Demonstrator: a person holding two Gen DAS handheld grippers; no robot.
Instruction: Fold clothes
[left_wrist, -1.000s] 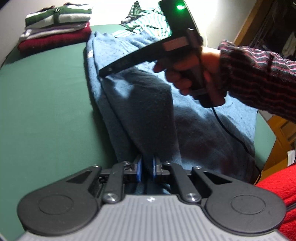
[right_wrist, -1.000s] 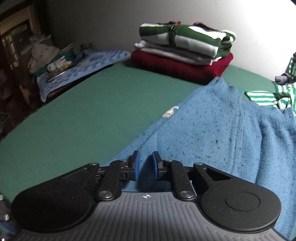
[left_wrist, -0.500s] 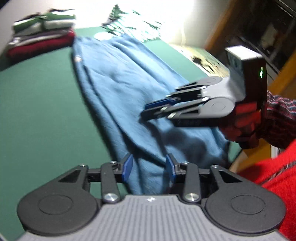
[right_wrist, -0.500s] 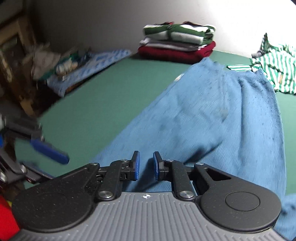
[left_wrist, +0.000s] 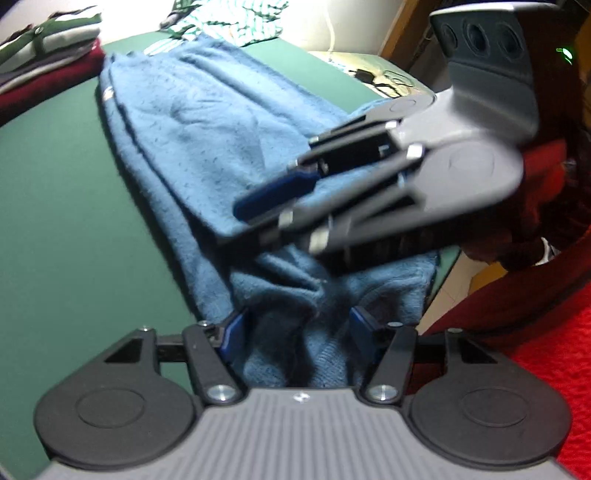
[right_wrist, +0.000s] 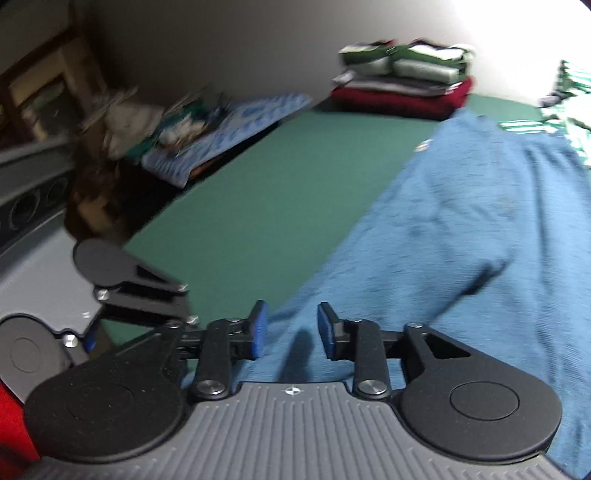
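A blue knit sweater lies lengthwise on the green table, folded into a long strip. Its near end is bunched up between the pads of my left gripper. Those jaws are opening, and the pads stand off the cloth on both sides. My right gripper hovers just above the sweater's near part, coming in from the right. In the right wrist view, the right gripper has its jaws opening over the sweater, with nothing clamped. The left gripper's body shows at the left.
A stack of folded clothes sits at the table's far corner, and a green-and-white striped garment lies crumpled beyond the sweater. Red fabric is at the near right, off the table. A cluttered shelf with a blue patterned cloth stands to the left.
The left jaws, shut on the sweater's near end a second ago, have let go and spread. The right gripper swung back from the far end to beside the left one, jaws parting.
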